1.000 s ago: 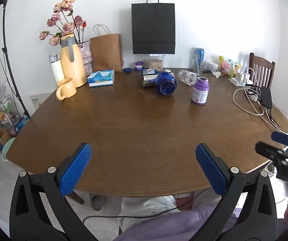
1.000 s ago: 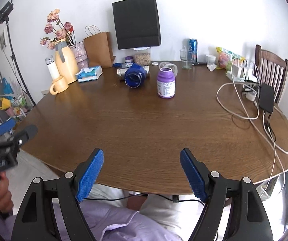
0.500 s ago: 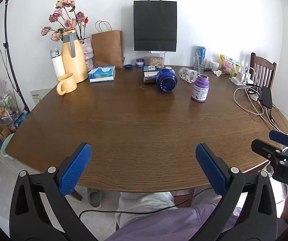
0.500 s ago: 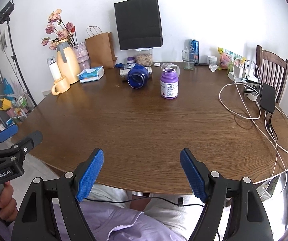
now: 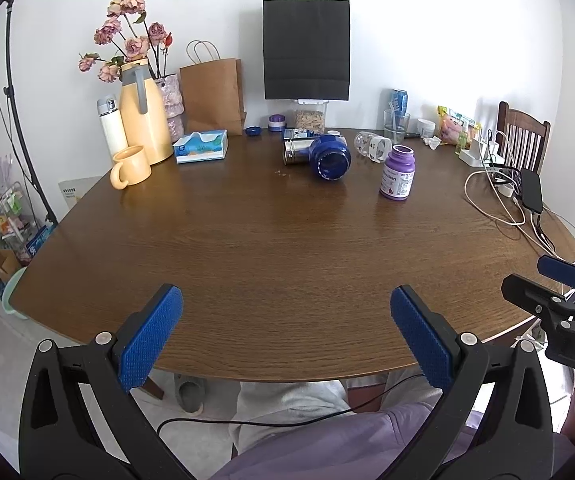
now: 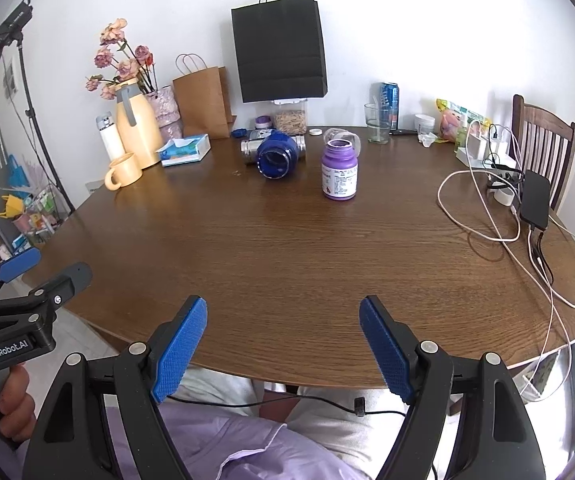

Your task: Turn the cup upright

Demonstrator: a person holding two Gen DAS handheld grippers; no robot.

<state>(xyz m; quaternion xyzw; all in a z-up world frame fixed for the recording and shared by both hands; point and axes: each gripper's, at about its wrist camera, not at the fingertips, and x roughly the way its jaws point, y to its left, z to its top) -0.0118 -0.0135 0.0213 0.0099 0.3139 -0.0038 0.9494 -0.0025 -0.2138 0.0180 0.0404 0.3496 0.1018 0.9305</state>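
Blue cup: lies on its side at the far middle of the round wooden table, open mouth turned toward the cameras; also seen in the right wrist view. Touching or just behind it, a steel can also on its side.

Purple bottle: upright, cap off, just right of the cup and a little nearer the front edge.

Clear plastic bottle: on its side behind the purple bottle.

Yellow mug: upright at the far left, beside a yellow thermos jug and a white flask. Tissue box to their right.

Back wall: brown paper bag standing, black paper bag above a clear container of grain. Drinking glass and blue drink can further right.

Right edge: white cables and a black power bank on the table; wooden chair beyond.

Left gripper: jaws spread wide, nothing between the blue pads, held over the near table edge, well apart from the cup.

Right gripper: jaws likewise spread wide and empty, at the near edge, well apart from the cup.
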